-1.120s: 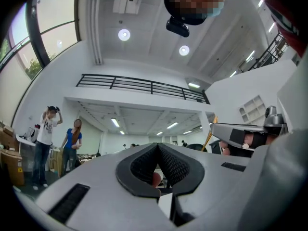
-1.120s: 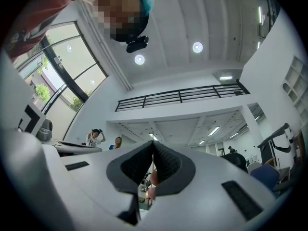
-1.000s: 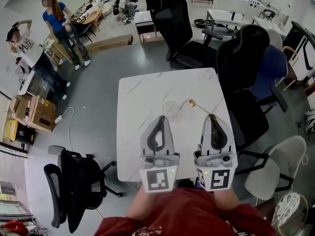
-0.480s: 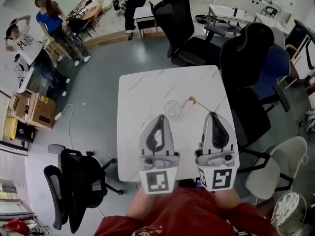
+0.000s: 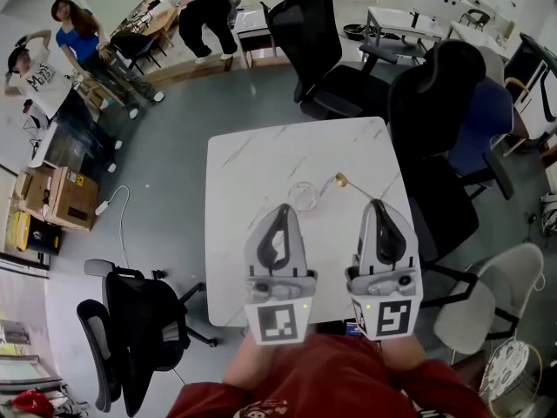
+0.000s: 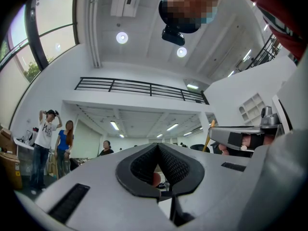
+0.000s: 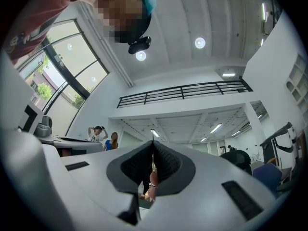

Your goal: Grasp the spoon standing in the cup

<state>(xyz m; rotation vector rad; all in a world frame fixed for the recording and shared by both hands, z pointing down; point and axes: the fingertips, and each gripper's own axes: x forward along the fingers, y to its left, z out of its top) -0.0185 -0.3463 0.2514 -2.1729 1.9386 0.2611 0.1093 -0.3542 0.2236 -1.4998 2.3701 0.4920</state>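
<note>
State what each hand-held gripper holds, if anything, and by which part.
The right hand-held gripper appears to pinch the gold spoon by the end of its handle. The left hand-held gripper is shut on nothing.

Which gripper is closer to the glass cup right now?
The left gripper: its closed tips lie just short of the glass cup, while the right gripper sits farther off to the cup's right.

A clear cup (image 5: 302,195) stands near the middle of the white table (image 5: 252,164). A thin gold spoon (image 5: 338,180) stands in it, leaning right.
</note>
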